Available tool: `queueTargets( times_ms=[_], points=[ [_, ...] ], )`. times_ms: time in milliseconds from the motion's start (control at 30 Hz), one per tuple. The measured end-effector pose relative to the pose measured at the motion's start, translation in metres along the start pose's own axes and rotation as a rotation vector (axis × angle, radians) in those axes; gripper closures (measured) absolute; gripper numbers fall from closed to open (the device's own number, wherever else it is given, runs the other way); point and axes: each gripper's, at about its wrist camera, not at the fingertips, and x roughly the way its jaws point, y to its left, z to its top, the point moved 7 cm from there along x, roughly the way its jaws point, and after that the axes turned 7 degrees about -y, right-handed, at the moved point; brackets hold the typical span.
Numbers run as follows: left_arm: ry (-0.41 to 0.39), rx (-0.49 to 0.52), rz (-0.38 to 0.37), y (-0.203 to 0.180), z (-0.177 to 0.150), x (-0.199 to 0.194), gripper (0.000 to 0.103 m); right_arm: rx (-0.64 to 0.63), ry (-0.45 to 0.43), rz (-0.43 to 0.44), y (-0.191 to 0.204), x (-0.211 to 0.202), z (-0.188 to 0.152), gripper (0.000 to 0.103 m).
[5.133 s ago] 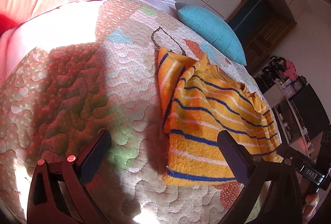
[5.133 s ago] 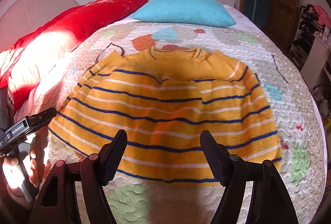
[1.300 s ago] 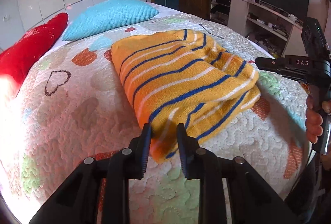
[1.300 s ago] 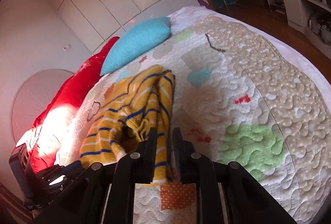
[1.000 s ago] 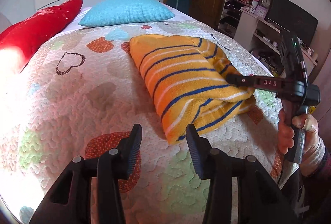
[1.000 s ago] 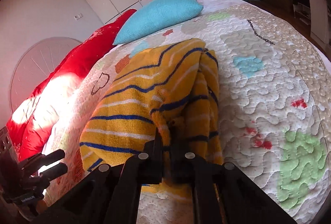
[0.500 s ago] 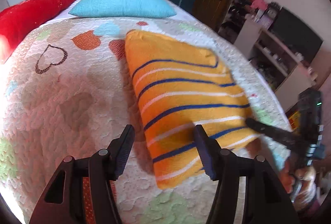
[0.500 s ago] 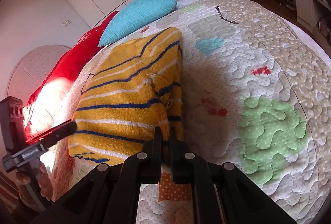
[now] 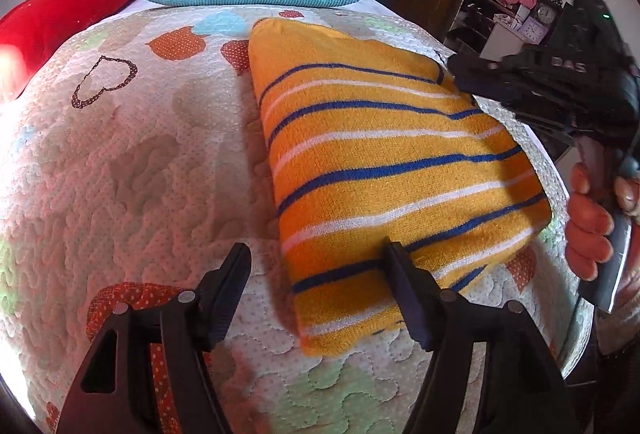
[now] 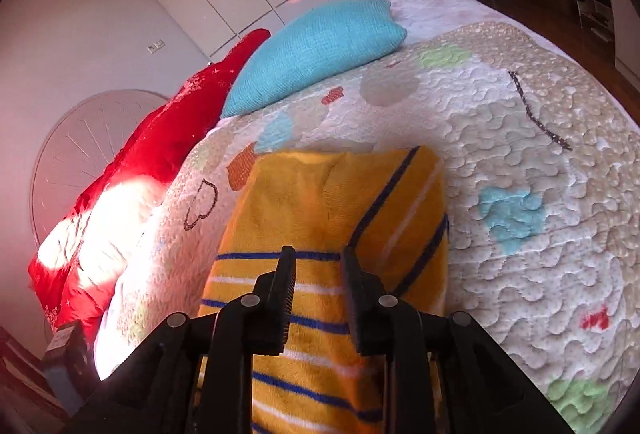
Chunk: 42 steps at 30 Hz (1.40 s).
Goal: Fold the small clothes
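On quilt (image 9: pixel 132 169): folded sweater (image 9: pixel 384 161). Left tongs (image 9: pixel 316 270) wide apart, right tongs (image 10: pixel 318 266) just parted, both opening, empty.

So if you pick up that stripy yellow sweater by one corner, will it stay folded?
Probably not. The striped sweater looks like soft, thick knit, so it would likely flop and unfold. It seems light, and its fuzzy surface should not slip much on the quilt.

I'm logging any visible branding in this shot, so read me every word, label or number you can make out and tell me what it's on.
"DAS": on the black body of the right gripper, seen from the left wrist camera, slightly blurred.
Clock faces on the shelf: too small to read.
Sweater, quilt and pillows: no text.
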Motion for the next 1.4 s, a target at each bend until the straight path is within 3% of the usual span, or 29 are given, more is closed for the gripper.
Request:
queueTargets(
  times_ms=[67, 133, 167, 200, 233, 267, 367, 467, 533, 633, 733, 867, 1000, 1033, 1100, 1300, 1400],
  points=[
    [-0.011, 0.007, -0.007, 0.001, 0.000, -0.009, 0.034, 0.033, 0.017, -0.058, -0.024, 0.016, -0.005, 0.083],
    [-0.037, 0.023, -0.006, 0.001, -0.001, -0.023, 0.031, 0.121, -0.023, -0.038, -0.046, 0.010, -0.004, 0.090],
    [-0.056, 0.038, 0.005, 0.002, -0.002, -0.030, 0.030, 0.152, -0.047, -0.073, -0.058, 0.003, -0.003, 0.089],
    [-0.076, 0.057, 0.021, 0.004, -0.003, -0.037, 0.028, 0.153, -0.061, -0.155, -0.069, -0.005, -0.004, 0.073],
    [-0.096, 0.074, 0.041, 0.008, -0.005, -0.042, 0.026, 0.130, -0.075, -0.244, -0.078, -0.015, -0.004, 0.064],
    [-0.111, 0.088, 0.062, 0.013, -0.008, -0.046, 0.025, 0.108, -0.103, -0.276, -0.083, -0.025, -0.002, 0.062],
    [-0.111, 0.076, 0.086, 0.031, -0.023, -0.047, 0.024, 0.093, -0.165, -0.233, -0.073, -0.054, 0.001, 0.062],
    [-0.045, -0.012, 0.084, 0.049, -0.041, -0.031, 0.022, 0.044, -0.193, -0.110, -0.032, -0.069, 0.000, 0.062],
    [-0.043, -0.033, 0.100, 0.054, -0.048, -0.025, 0.022, -0.005, -0.163, -0.007, 0.005, -0.064, -0.009, 0.062],
    [-0.063, 0.016, 0.147, 0.047, -0.052, -0.025, 0.018, -0.086, -0.075, 0.099, 0.050, -0.039, -0.034, 0.062],
    [-0.076, 0.046, 0.167, 0.045, -0.056, -0.024, 0.014, -0.112, -0.011, 0.068, 0.054, -0.017, -0.064, 0.062],
    [-0.074, 0.026, 0.133, 0.048, -0.057, -0.023, 0.008, -0.028, -0.053, 0.098, 0.027, -0.040, -0.083, 0.064],
    [-0.072, 0.042, 0.136, 0.045, -0.057, -0.021, 0.004, -0.042, -0.120, -0.040, -0.005, -0.091, -0.095, 0.062],
    [-0.072, 0.047, 0.142, 0.045, -0.058, -0.021, 0.003, -0.046, -0.140, -0.067, -0.012, -0.102, -0.096, 0.058],
    [-0.075, 0.048, 0.146, 0.044, -0.058, -0.021, 0.003, -0.042, -0.185, -0.119, -0.025, -0.122, -0.094, 0.037],
    [-0.076, 0.045, 0.150, 0.045, -0.058, -0.021, 0.003, 0.113, -0.212, -0.092, -0.056, -0.126, -0.092, 0.036],
    [-0.077, 0.049, 0.157, 0.045, -0.058, -0.021, 0.002, 0.086, -0.215, -0.130, -0.048, -0.126, -0.109, 0.036]
  ],
)
